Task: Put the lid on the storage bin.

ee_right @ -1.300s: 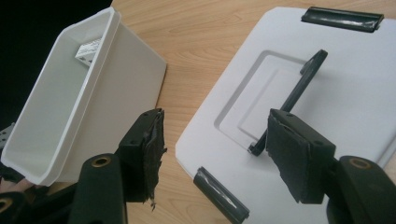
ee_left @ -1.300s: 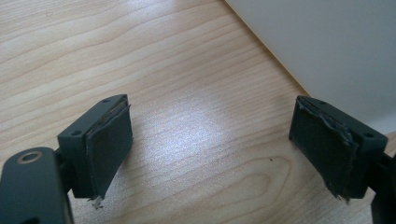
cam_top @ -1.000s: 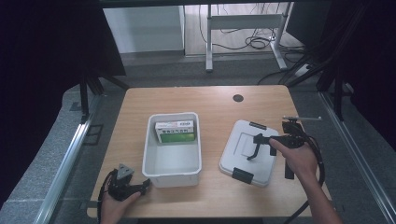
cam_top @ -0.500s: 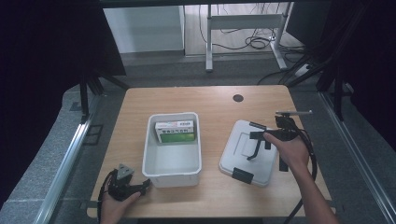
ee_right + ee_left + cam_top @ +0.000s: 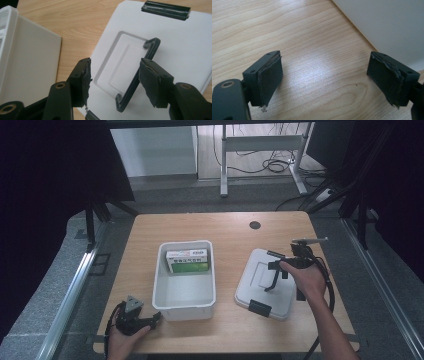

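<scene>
A white lid [image 5: 250, 292] with a black wire handle [image 5: 272, 280] and black clips lies flat on the table's right half. My right gripper [image 5: 275, 262] hovers over it, held from the right. In the right gripper view the raised handle [image 5: 150, 55] stands between the jaws of the right gripper [image 5: 115, 80], close to the right pad [image 5: 152, 85]. The jaws have just been closing, but the pads do not press on the handle. My left gripper [image 5: 150, 320] rests open at the table's front left, nothing between the jaws of the left gripper [image 5: 324, 80].
A white bin [image 5: 186, 243] stands mid-table with a green-and-white box [image 5: 187, 261] at its far end. Its wall [image 5: 387, 25] is just right of my left gripper, and another wall [image 5: 30, 55] lies left of the lid. A dark round hole [image 5: 255, 225] marks the far tabletop.
My right hand has shifted a little across the lid and lower, and its jaws have narrowed around the handle. The left hand has stayed put.
</scene>
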`<action>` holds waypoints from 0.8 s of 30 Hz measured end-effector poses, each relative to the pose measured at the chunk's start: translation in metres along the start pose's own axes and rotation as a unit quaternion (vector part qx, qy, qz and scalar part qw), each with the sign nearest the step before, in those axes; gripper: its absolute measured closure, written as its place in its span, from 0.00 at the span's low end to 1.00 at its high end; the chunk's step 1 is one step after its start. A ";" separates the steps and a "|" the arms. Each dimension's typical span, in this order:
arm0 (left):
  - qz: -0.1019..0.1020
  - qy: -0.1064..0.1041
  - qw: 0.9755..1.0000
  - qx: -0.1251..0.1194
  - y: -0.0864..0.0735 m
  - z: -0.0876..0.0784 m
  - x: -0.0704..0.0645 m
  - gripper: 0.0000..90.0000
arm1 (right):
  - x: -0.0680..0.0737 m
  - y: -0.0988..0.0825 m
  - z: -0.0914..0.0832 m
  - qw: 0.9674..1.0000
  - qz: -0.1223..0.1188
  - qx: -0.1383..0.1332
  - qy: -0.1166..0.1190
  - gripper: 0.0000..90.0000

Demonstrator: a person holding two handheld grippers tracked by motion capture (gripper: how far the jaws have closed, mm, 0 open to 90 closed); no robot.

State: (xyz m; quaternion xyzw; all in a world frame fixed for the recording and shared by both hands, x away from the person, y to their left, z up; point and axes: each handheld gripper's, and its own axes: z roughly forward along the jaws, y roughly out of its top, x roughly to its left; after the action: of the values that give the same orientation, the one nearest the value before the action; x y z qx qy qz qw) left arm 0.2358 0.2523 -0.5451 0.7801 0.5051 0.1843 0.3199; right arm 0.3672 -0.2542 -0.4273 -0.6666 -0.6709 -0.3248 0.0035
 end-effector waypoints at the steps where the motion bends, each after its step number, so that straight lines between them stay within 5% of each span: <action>1: 0.000 0.000 1.000 0.000 0.000 0.000 0.000 0.15 | 0.000 0.000 0.000 1.000 0.000 0.000 0.000 0.48; 12: 0.000 0.000 1.000 0.000 0.000 0.000 0.000 0.15 | -0.013 -0.001 0.014 0.999 0.024 0.014 -0.030 0.54; 24: 0.001 0.000 1.000 0.000 0.000 0.000 0.000 0.15 | -0.021 -0.001 0.027 0.995 0.070 0.051 -0.040 0.75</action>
State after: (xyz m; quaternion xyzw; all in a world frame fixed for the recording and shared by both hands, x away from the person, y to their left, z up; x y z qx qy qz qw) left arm 0.2357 0.2524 -0.5451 0.7805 0.5046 0.1840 0.3198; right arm 0.3798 -0.2607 -0.4578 -0.7236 -0.6376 -0.2621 0.0335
